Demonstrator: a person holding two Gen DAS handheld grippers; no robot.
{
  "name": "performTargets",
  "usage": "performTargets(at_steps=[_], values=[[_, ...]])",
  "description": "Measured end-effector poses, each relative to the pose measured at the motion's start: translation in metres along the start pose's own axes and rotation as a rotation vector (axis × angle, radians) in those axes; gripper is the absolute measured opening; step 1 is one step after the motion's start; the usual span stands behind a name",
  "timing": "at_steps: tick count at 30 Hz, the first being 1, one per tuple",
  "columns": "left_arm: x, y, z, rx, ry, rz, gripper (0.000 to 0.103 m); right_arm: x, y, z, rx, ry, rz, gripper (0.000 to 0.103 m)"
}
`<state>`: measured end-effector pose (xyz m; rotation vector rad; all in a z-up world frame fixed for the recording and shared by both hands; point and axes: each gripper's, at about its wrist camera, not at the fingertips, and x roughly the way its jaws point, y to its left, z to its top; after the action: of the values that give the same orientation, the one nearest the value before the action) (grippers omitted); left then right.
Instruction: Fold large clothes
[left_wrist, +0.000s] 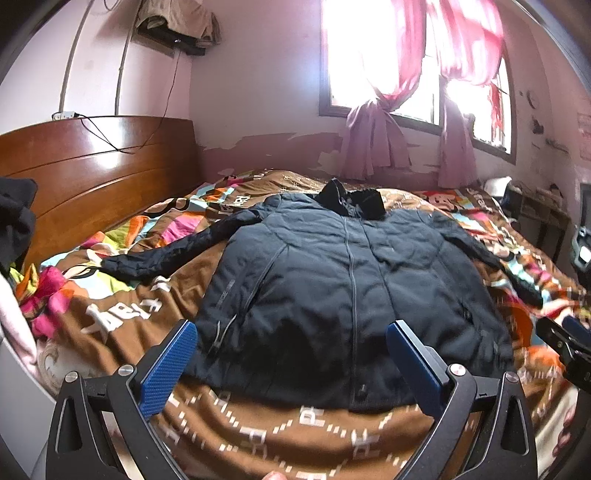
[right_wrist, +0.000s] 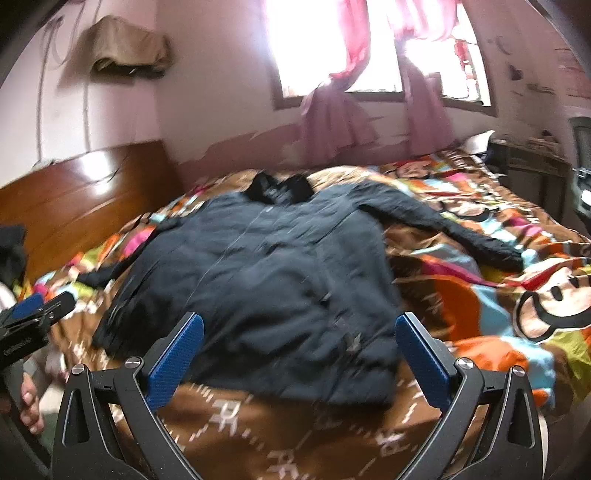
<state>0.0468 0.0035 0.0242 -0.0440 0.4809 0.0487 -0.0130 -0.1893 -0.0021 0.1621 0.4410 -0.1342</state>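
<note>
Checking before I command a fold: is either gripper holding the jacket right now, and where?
Nothing is held. The left gripper and right gripper both hover with jaws wide open above the hem of the dark jacket, which lies flat on the bed.

You have one dark padded jacket (left_wrist: 343, 280) with two sleeves spread out, one patterned quilt (left_wrist: 258, 435) on one bed, one wooden headboard (left_wrist: 92, 166), two hand-held grippers, and two knotted pink curtains (left_wrist: 373, 144).

Home bedroom: bed (left_wrist: 110, 325), wooden headboard (left_wrist: 96, 166), curtained window (left_wrist: 384, 55).
</note>
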Motion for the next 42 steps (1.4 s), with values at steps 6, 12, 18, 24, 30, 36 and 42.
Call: performTargets(at_steps=[6, 12, 18, 24, 30, 36, 42], values=[[0.035, -0.017, 0.038, -0.027, 0.037, 0.025, 0.103, 0.025, -0.048, 0.025, 0.11, -0.044, -0.103, 0.102], [0.074, -0.053, 0.067, 0.037, 0.071, -0.019, 0.103, 0.07, -0.123, 0.05, 0.291, -0.065, -0.208, 0.102], [0.121, -0.1, 0.088, 0.07, 0.125, -0.05, 0.103, 0.139, -0.211, 0.071, 0.464, -0.008, -0.124, 0.102], [0.17, -0.16, 0.113, 0.18, 0.128, -0.103, 0.103, 0.197, -0.261, 0.089, 0.545, -0.01, -0.189, 0.102], [0.23, -0.214, 0.13, 0.215, 0.184, -0.211, 0.103, 0.24, -0.321, 0.082, 0.692, 0.033, -0.274, 0.102], [0.281, -0.267, 0.136, 0.239, 0.202, -0.294, 0.103, 0.257, -0.362, 0.063, 0.823, 0.055, -0.266, 0.102], [0.34, -0.298, 0.141, 0.147, 0.258, -0.36, 0.103, 0.285, -0.391, 0.04, 0.956, 0.09, -0.186, 0.101]])
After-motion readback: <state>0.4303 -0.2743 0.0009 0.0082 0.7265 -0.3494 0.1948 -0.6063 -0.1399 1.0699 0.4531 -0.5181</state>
